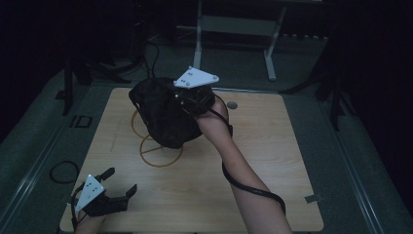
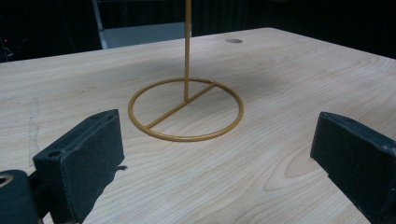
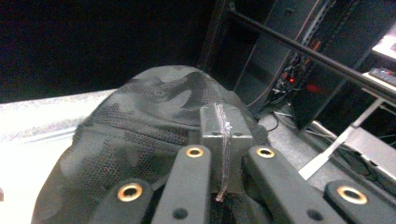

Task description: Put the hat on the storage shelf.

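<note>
Over the wooden table (image 1: 272,161) the right gripper (image 1: 191,100), clenched on a dark camouflage cap (image 1: 163,114), lifts it above the yellow wire stand (image 2: 187,109), seemingly for hanging, while the left gripper (image 1: 109,192) waits released nearby.

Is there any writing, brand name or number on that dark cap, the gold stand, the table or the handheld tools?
None that can be read.
Cap: camouflage pattern and mesh, no lettering visible.
Wire stand: plain gold metal, no label.
Table: bare wood grain, no markings.
Left tool and right tool: the grey plates show small holes, no text.
Background: red lights and equipment, too dark to read.
</note>
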The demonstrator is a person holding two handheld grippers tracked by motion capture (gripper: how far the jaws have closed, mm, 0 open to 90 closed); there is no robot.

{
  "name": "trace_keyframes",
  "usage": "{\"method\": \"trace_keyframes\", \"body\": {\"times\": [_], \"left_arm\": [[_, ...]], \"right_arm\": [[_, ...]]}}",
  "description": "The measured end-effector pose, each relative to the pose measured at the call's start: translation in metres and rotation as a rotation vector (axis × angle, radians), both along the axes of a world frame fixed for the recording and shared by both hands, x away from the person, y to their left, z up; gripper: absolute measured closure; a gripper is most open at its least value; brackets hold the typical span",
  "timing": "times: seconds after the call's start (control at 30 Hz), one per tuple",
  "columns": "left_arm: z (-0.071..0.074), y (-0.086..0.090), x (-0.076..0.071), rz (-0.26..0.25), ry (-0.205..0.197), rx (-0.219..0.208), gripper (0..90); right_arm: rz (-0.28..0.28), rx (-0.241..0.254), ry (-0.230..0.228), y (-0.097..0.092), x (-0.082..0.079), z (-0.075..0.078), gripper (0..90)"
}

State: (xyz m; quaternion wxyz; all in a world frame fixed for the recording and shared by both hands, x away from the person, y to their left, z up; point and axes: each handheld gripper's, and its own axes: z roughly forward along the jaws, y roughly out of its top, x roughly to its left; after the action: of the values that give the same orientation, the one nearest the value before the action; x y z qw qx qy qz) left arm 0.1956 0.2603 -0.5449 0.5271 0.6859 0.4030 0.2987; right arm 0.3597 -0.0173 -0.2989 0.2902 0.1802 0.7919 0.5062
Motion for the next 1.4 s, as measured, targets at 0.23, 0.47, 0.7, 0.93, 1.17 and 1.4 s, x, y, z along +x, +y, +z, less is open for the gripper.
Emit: {"method": "trace_keyframes", "body": {"times": [0.23,0.47,0.7,0.93,1.17,1.4], "left_arm": [[-0.001,0.002,0.0,-0.004,0.003,-0.004,3.0],[-0.003,0.0,0.001,-0.018,0.01,0.002,3.0],[-0.003,0.002,0.001,-0.022,0.014,-0.006,3.1],[-0.004,0.0,0.001,-0.03,0.015,-0.003,3.8],[-0.005,0.0,0.002,-0.037,0.024,-0.004,3.8],[-0.005,-0.001,0.002,-0.045,0.026,-0.001,3.8]], "right_arm": [[0.025,-0.019,0.034,0.014,0.005,-0.009,89.8],[0.044,-0.045,0.087,0.031,0.014,-0.021,89.7],[0.037,-0.061,0.124,0.038,0.024,-0.031,89.6],[0.038,-0.064,0.166,0.041,0.035,-0.04,89.2],[0.054,-0.053,0.179,0.042,0.033,-0.038,83.3],[0.124,-0.029,0.207,0.046,0.027,-0.042,77.2]]}}
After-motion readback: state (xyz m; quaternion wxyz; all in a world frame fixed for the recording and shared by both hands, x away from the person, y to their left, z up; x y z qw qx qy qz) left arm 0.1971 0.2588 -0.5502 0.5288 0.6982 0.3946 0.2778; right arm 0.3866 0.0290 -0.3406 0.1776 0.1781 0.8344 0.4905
